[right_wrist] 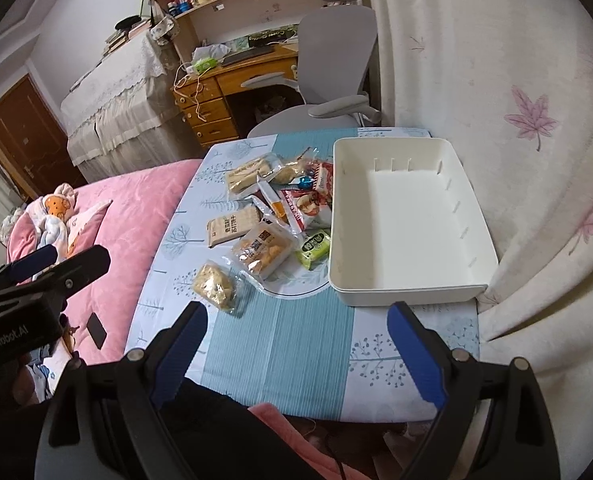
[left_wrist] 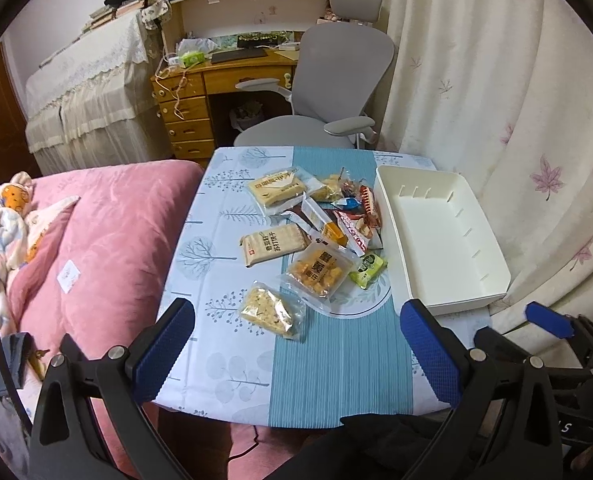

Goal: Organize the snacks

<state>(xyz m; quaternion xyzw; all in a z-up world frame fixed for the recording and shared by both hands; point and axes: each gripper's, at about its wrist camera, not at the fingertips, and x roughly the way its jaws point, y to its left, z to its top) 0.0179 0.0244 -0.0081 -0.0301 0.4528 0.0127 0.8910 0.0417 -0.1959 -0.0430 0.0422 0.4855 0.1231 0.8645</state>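
- The left gripper [left_wrist: 296,344] is wide open, with nothing between its blue pads. It hangs over the near end of the table.
- The right gripper [right_wrist: 298,354] is wide open too and holds nothing. It hangs over the near edge, just in front of the box.
- The small table [left_wrist: 336,360] has a blue and white cloth with trees on it.
- A white plastic box [right_wrist: 408,216] sits on the right side of the table. Nothing is inside it.
- The snacks all lie on the cloth, left of the box, none in it.
- Closest is a clear pack of pale crumbly cake [left_wrist: 270,312].
- Behind it is a pack of orange snacks [left_wrist: 320,270], and a small green packet [left_wrist: 369,267] lies just beside the box.
- Further back lie a cracker pack [left_wrist: 274,243] and a pile of more packs [left_wrist: 336,208].
- A pink blanket [left_wrist: 112,240] is left of the table.
- A grey chair [left_wrist: 328,92] stands behind it.
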